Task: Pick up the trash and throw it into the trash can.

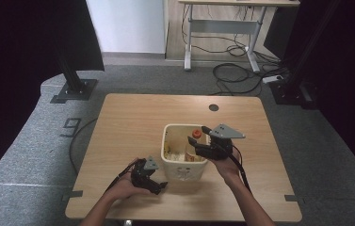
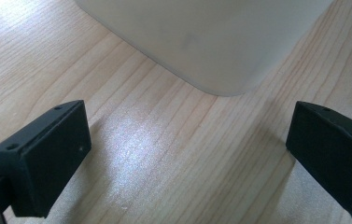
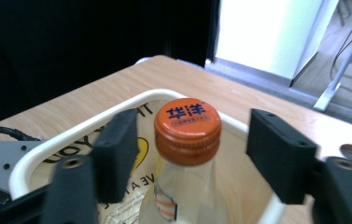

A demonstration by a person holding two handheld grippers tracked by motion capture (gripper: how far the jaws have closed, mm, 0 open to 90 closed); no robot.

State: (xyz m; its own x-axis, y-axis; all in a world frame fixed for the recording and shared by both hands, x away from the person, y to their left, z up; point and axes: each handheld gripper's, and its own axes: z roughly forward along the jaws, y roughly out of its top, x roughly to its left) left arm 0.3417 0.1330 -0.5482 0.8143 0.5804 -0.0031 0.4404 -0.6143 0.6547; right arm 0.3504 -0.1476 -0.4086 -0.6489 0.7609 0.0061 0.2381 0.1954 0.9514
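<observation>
Black jaws of the left gripper (image 1: 158,187) sit wide apart and empty on the wooden table (image 1: 133,117), just short of the cream bin (image 1: 183,170). Beyond, the right gripper (image 3: 190,144) has its jaws apart either side of the orange-capped bottle (image 3: 187,128) standing in that bin, not pinching it. Looks risky: one pad clipping the cap could tip the bottle over against the wall.

Your bottle (image 3: 187,154) stands in the bin (image 1: 183,170) at the table's (image 1: 133,117) middle. Your right gripper (image 1: 197,135) hangs over the bin's right rim, jaws either side of the cap (image 3: 187,125); your left gripper (image 1: 158,187) rests on the table left of the bin.
</observation>
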